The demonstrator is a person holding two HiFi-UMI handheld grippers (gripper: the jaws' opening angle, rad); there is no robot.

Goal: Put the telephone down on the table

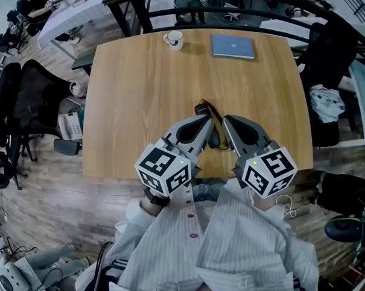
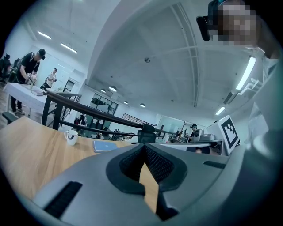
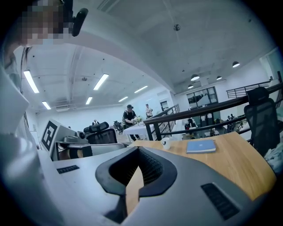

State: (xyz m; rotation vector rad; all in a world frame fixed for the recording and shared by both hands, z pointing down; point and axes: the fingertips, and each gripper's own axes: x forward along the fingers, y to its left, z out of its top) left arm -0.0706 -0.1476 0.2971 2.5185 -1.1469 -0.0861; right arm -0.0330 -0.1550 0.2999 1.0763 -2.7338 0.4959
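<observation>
At the 6 o'clock edge of the counter (image 1: 137, 79), the left gripper (image 1: 206, 117) and right gripper (image 1: 227, 120) are held side by side, each pressed together on nothing. A white telephone (image 1: 69, 125) is seen off the counter, past its 9 o'clock side.

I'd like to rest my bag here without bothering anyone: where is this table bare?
The table is bare on its left half, below the mug; so is the right side below the blue book, and the middle between them. It is crowded only at the near edge, where the left tool and right tool flank a small dark object.
</observation>
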